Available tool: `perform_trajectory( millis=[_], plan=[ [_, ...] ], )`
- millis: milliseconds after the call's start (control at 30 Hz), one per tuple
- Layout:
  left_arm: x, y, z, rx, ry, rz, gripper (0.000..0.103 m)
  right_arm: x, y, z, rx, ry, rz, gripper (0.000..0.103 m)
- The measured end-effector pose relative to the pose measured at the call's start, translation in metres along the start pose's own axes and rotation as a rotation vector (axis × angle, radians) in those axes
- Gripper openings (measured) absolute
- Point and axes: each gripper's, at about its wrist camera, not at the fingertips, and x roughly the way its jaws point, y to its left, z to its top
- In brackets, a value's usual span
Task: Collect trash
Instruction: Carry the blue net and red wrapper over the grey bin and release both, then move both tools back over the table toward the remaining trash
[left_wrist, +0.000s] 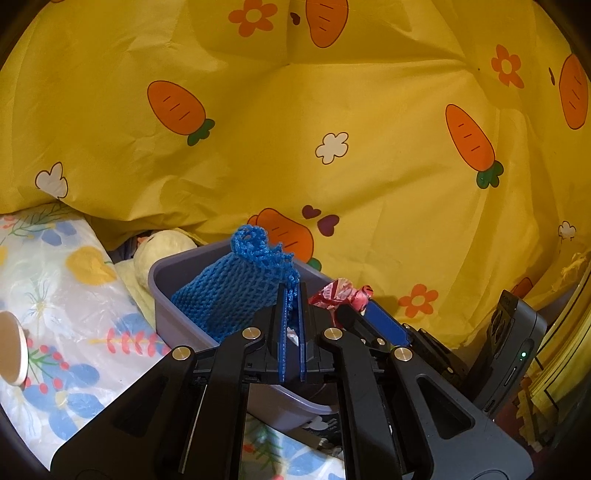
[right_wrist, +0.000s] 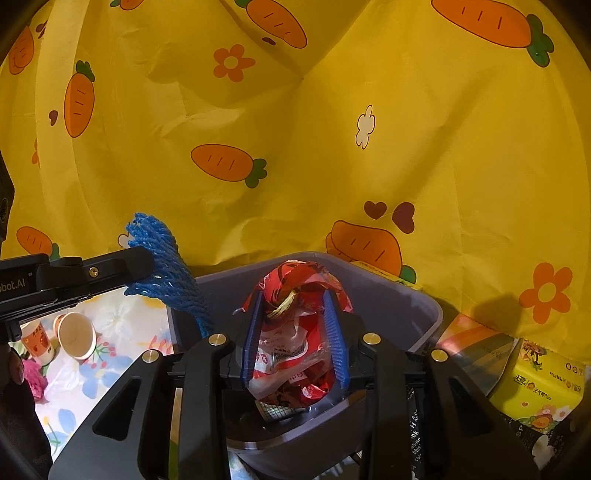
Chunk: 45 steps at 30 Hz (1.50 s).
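Blue net (left_wrist: 236, 291) is pinched in the left tongs (left_wrist: 291, 295) and a red wrapper (right_wrist: 295, 328) sits between the half-open right tongs (right_wrist: 297, 325), both over the bin (right_wrist: 406, 299), apparently for dropping.

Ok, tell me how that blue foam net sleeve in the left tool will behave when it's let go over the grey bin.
The blue foam net sleeve is probably floppy: it droops from the shut left tool. Likely very light, being open mesh. It may snag on the grey plastic bin rim rather than drop cleanly.
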Motion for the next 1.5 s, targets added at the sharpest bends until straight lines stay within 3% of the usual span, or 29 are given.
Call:
perform_trajectory(
  millis=[67, 133, 200, 267, 300, 400, 567, 733, 933, 1200, 1500],
  plan=[
    [-0.001, 0.001, -0.001, 0.0, 0.003, 0.01, 0.009, 0.001, 0.0, 0.0, 0.002, -0.004, -0.006, 0.043],
    [-0.002, 0.001, -0.001, 0.0, 0.01, 0.029, 0.022, 0.001, -0.001, 0.0, 0.004, -0.007, -0.012, 0.048],
    [-0.007, 0.002, -0.003, -0.001, -0.007, 0.076, 0.067, 0.0, -0.002, 0.0, 0.009, -0.009, -0.02, 0.057],
    [-0.019, 0.006, -0.003, -0.024, -0.054, 0.12, 0.088, -0.005, -0.003, 0.0, 0.01, -0.018, -0.032, 0.059],
    [-0.026, 0.009, -0.004, -0.039, -0.077, 0.141, 0.094, -0.008, -0.003, 0.0, 0.009, -0.025, -0.038, 0.063],
    [-0.051, 0.019, -0.007, -0.075, -0.118, 0.23, 0.097, -0.02, -0.001, -0.002, 0.006, -0.053, -0.055, 0.074],
    [-0.098, 0.031, -0.022, -0.072, -0.153, 0.441, 0.097, -0.039, 0.014, -0.005, -0.002, -0.08, -0.023, 0.086],
    [-0.148, 0.036, -0.045, -0.047, -0.183, 0.594, 0.097, -0.06, 0.042, -0.009, -0.004, -0.075, 0.074, 0.088],
    [-0.211, 0.051, -0.076, -0.085, -0.219, 0.765, 0.097, -0.084, 0.095, -0.021, -0.051, -0.051, 0.231, 0.088],
    [-0.295, 0.095, -0.12, -0.213, -0.25, 1.016, 0.097, -0.106, 0.165, -0.042, -0.132, -0.013, 0.389, 0.088],
    [-0.383, 0.15, -0.152, -0.275, -0.252, 1.284, 0.097, -0.115, 0.222, -0.054, -0.17, 0.028, 0.514, 0.088]
  ],
)
